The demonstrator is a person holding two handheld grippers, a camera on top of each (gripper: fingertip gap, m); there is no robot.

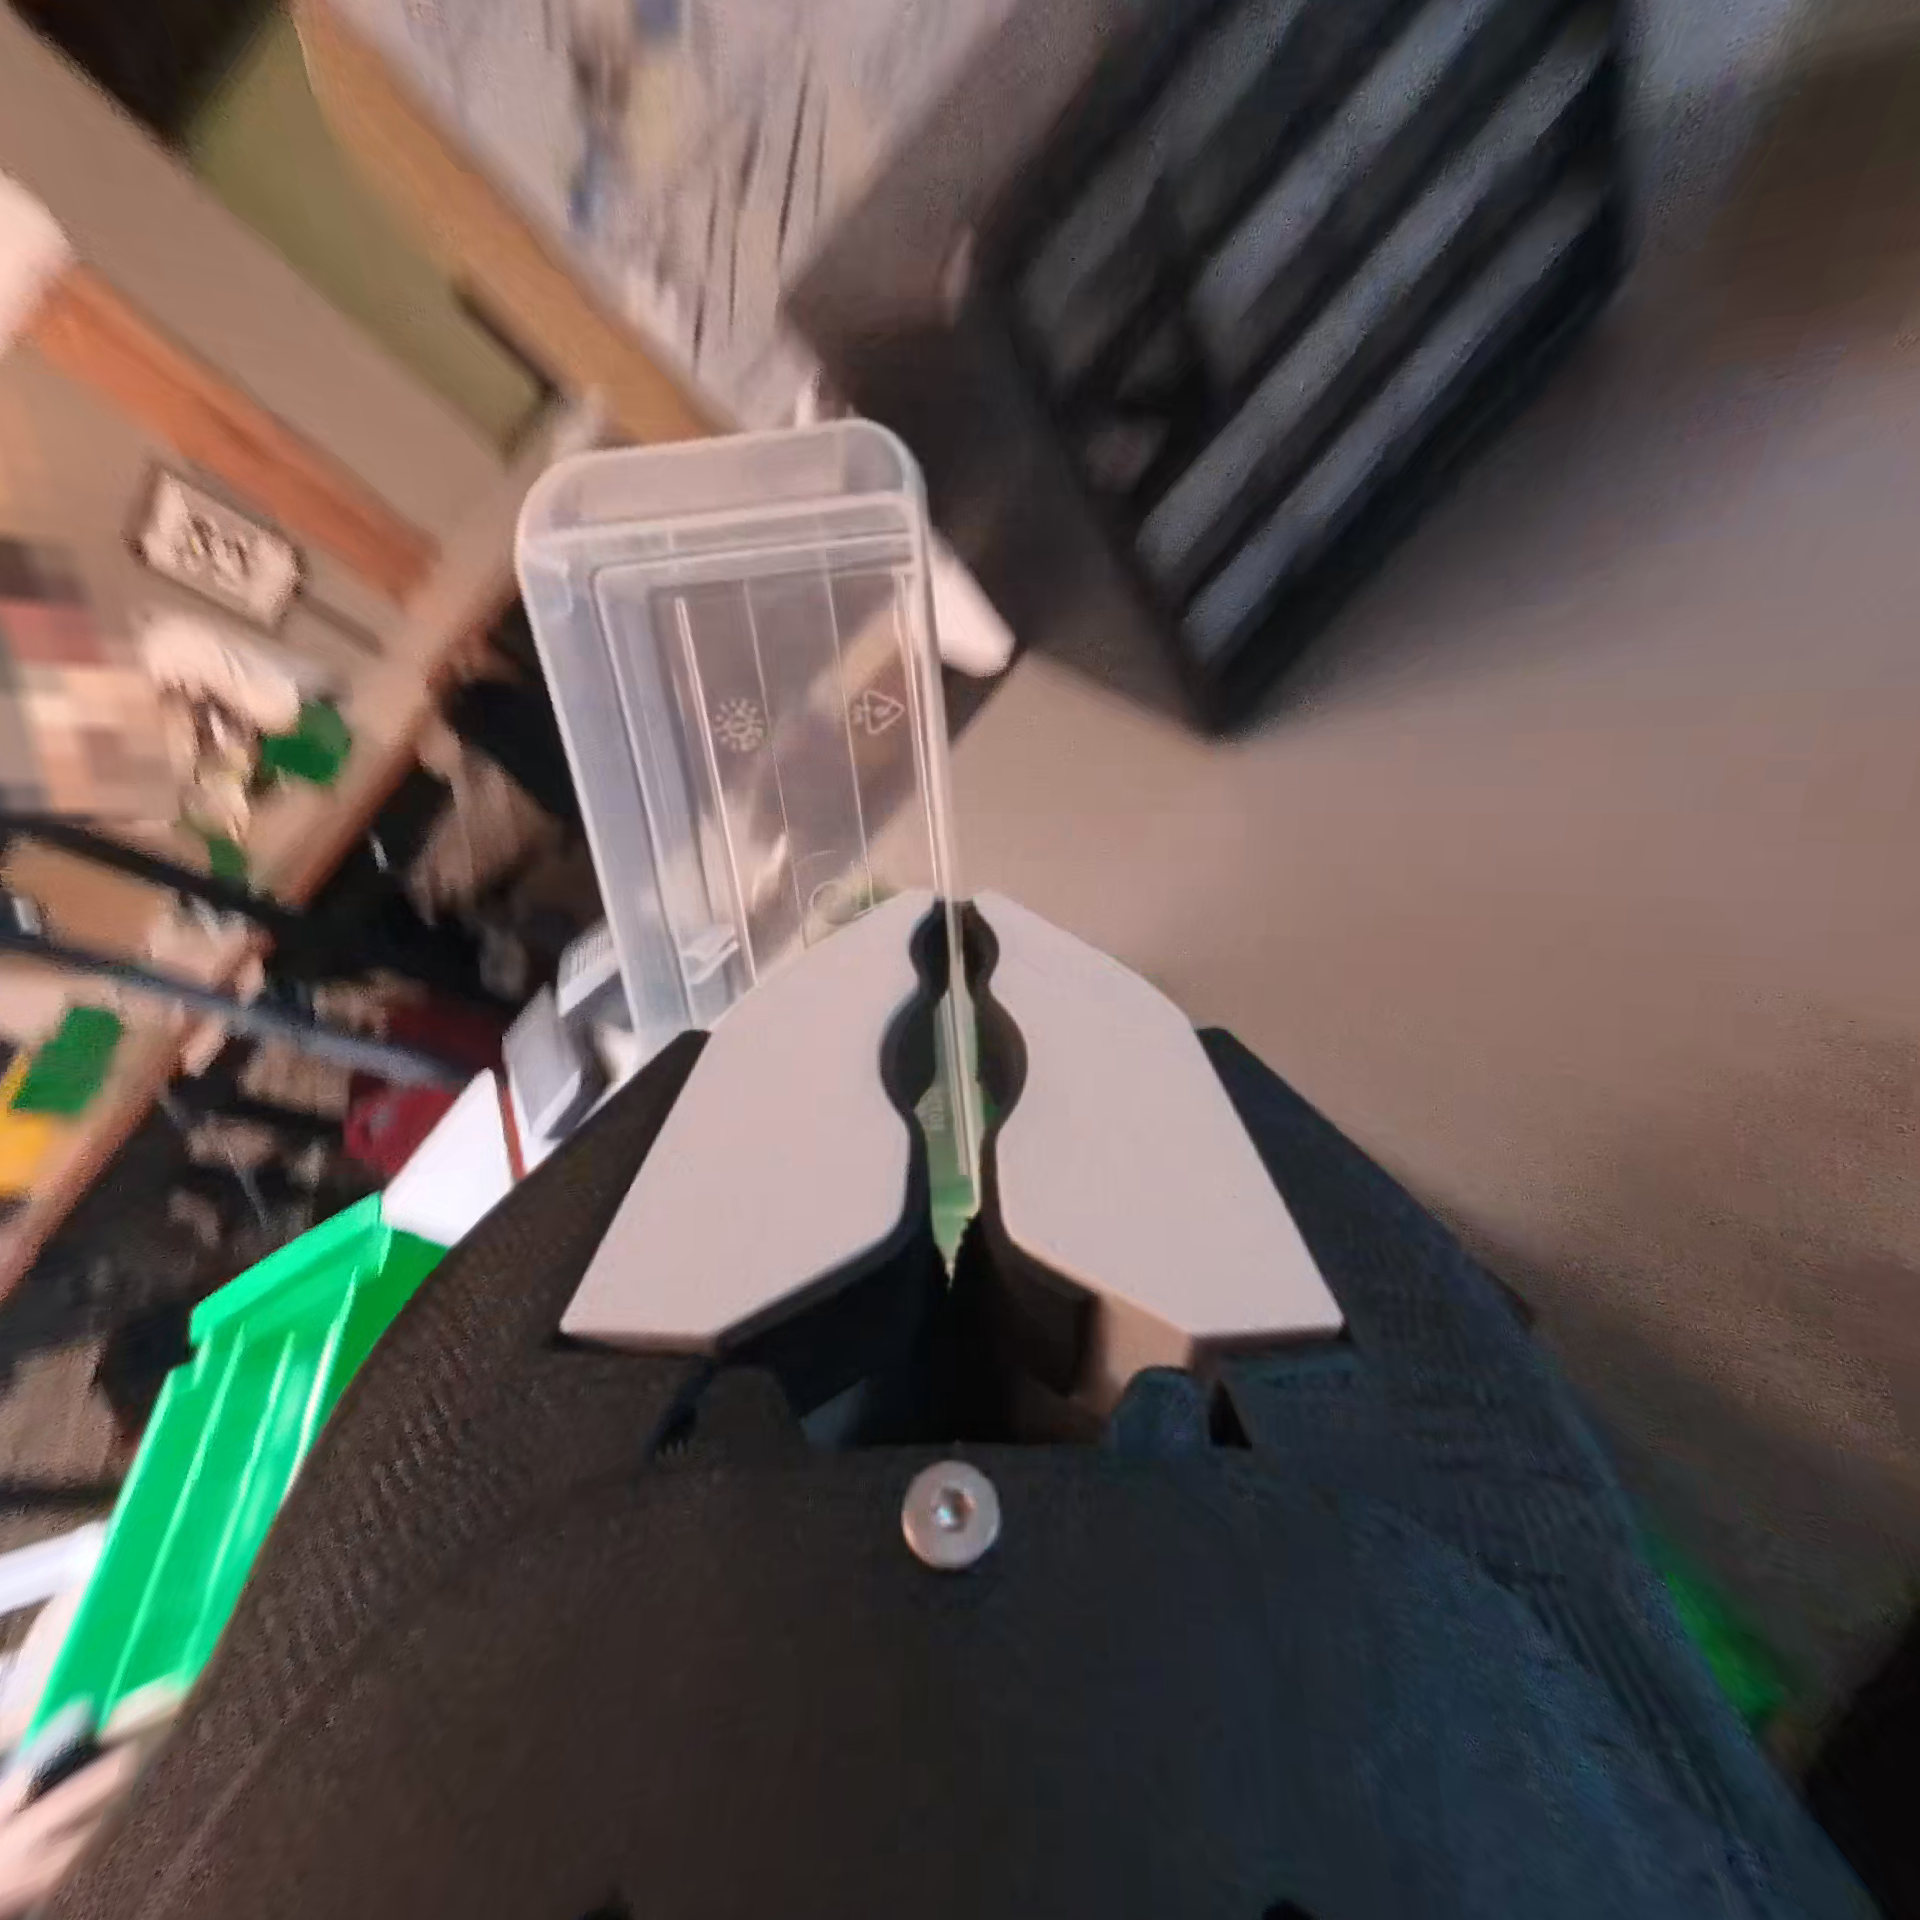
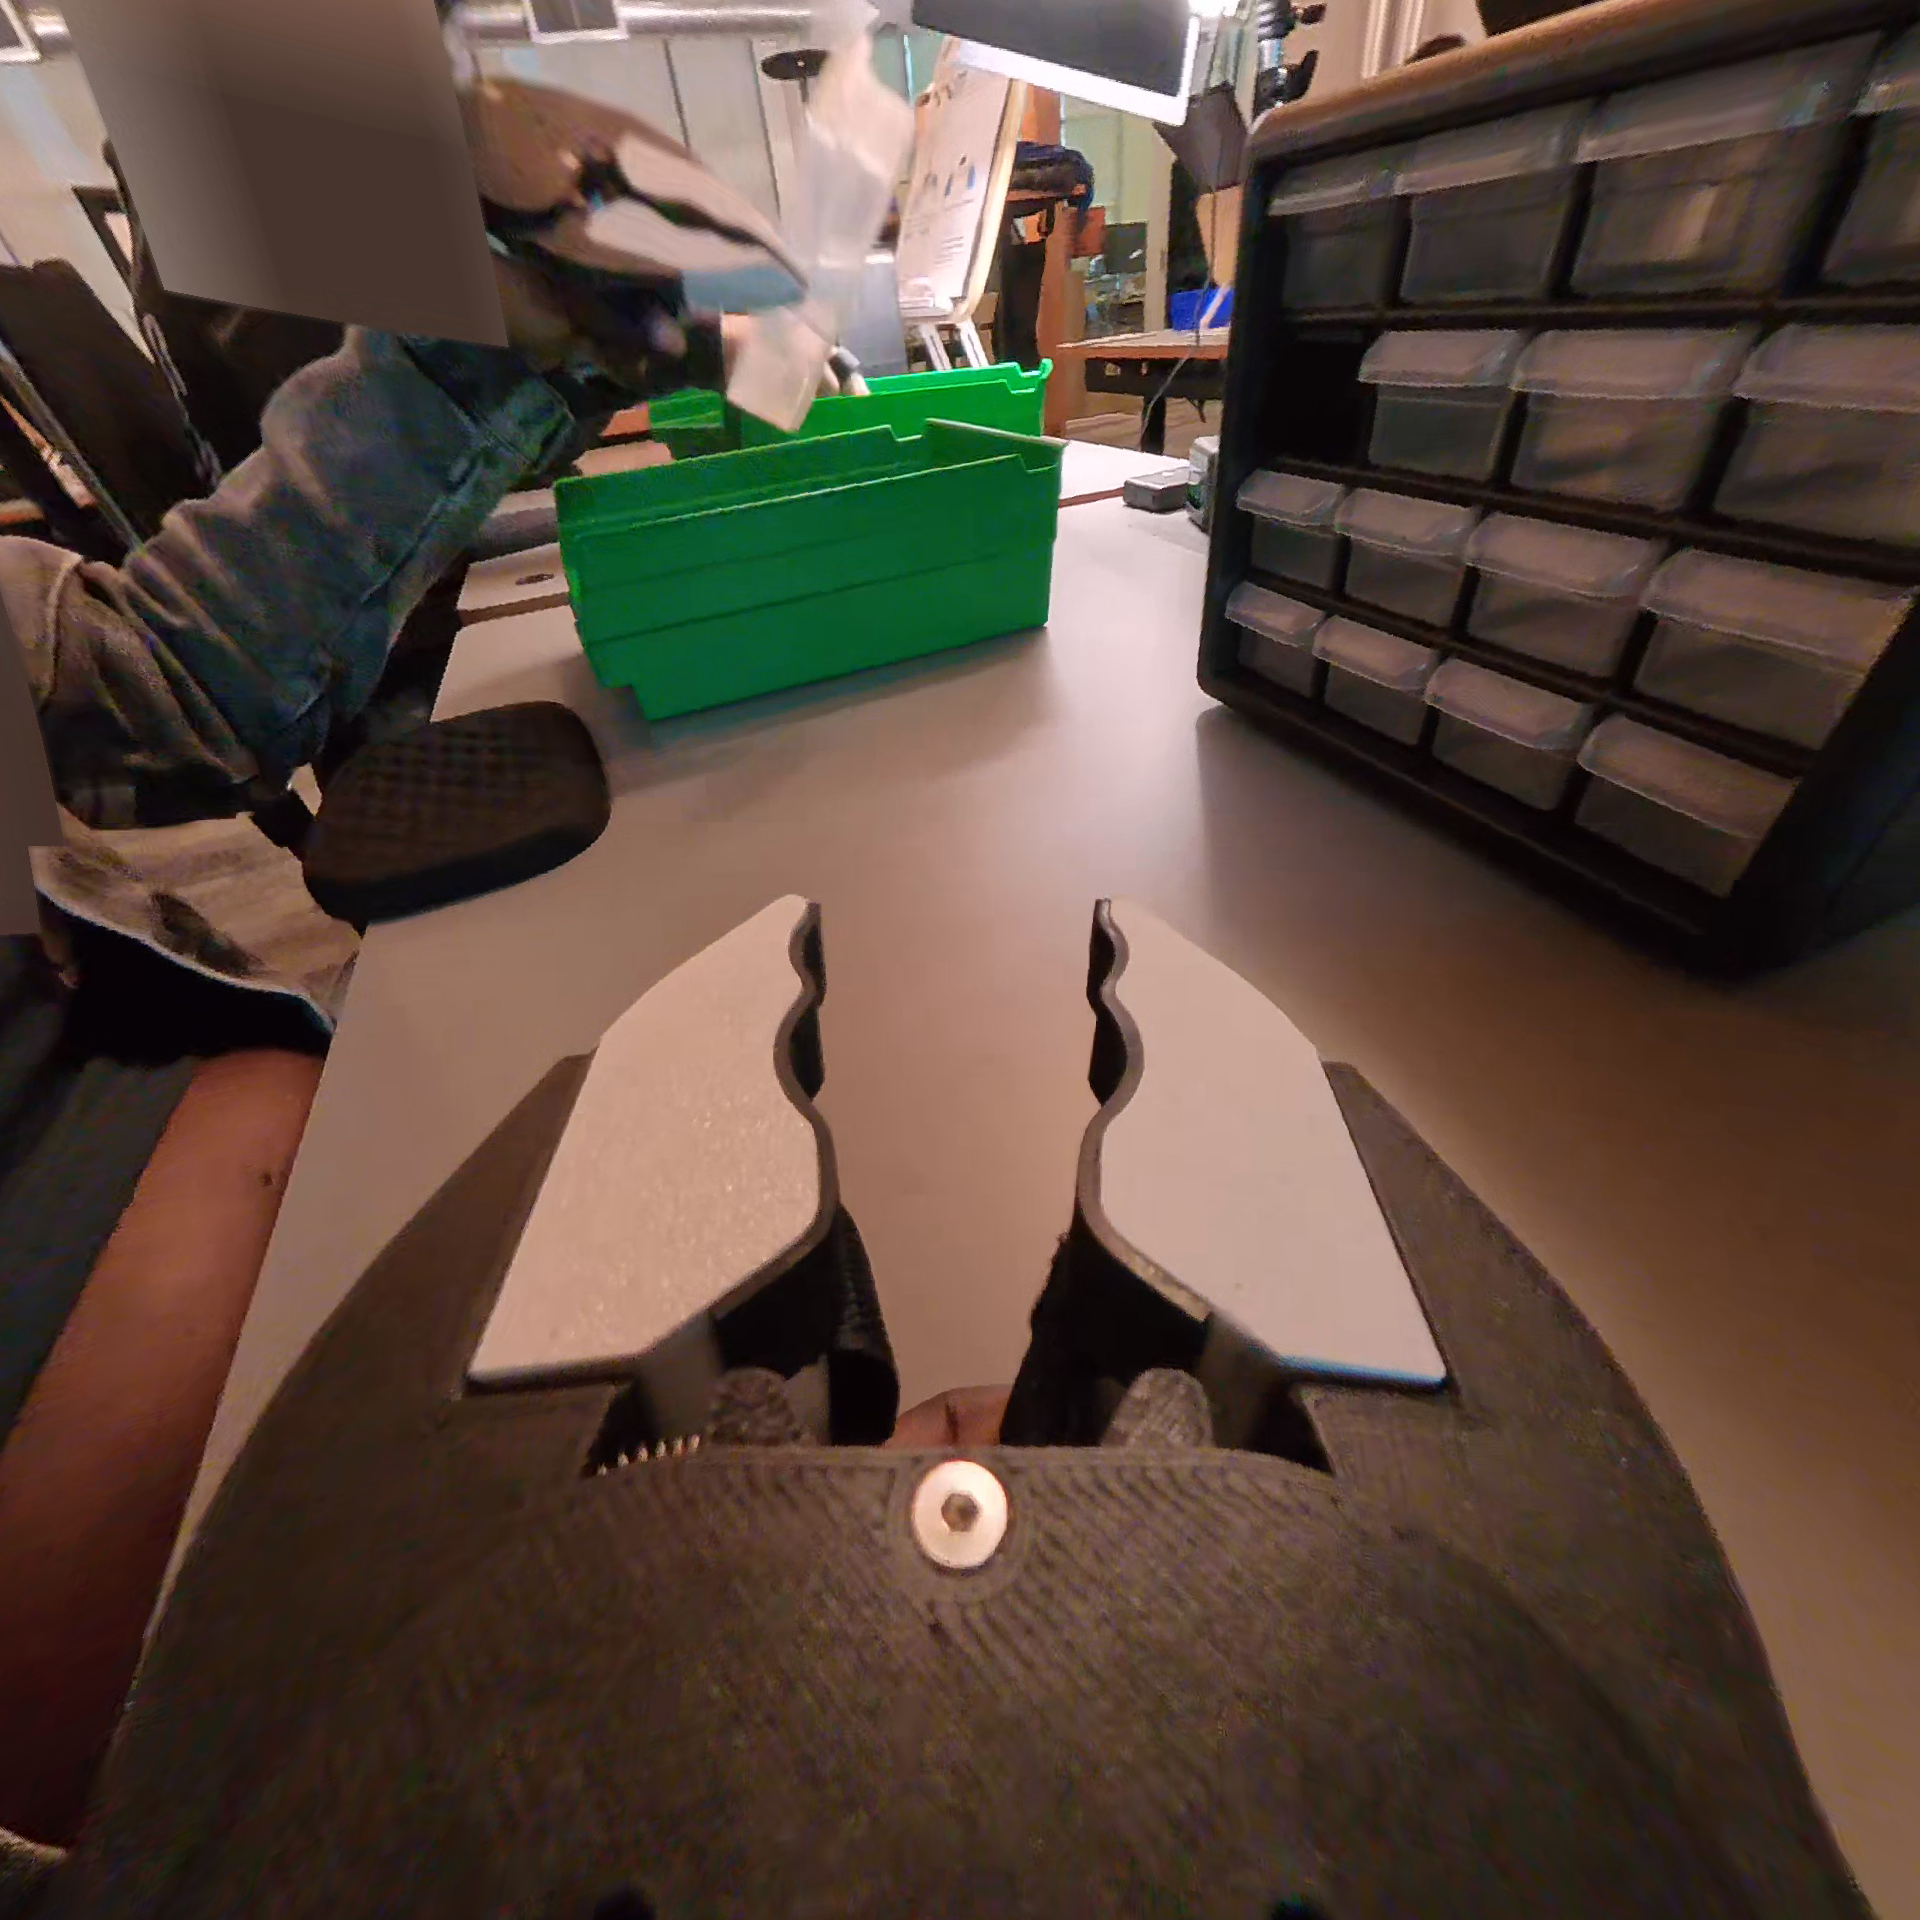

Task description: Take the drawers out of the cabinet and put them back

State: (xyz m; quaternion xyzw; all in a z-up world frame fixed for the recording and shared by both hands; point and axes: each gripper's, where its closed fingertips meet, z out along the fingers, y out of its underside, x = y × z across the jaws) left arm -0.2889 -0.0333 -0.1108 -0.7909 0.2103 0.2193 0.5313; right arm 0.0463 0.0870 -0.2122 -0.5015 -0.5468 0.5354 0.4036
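Note:
My left gripper (image 1: 951, 914) is shut on the thin wall of a clear plastic drawer (image 1: 748, 665) and holds it in the air, tilted. The black cabinet (image 1: 1320, 343) is blurred at the upper right of that view. In the right wrist view the cabinet (image 2: 1579, 499) stands on the grey table (image 2: 1039, 831) at the right, its slots holding several clear drawers. The left gripper (image 2: 769, 281) shows there high at the upper left, with the clear drawer (image 2: 842, 187) raised above the green bins. My right gripper (image 2: 956, 935) is open and empty, low over the table.
Two green plastic bins (image 2: 810, 571) stand on the table left of the cabinet; one shows in the left wrist view (image 1: 260, 1403). A black chair armrest (image 2: 457, 800) and a person's sleeve (image 2: 343, 520) are at the table's left edge. Bare table lies between my right gripper and the cabinet.

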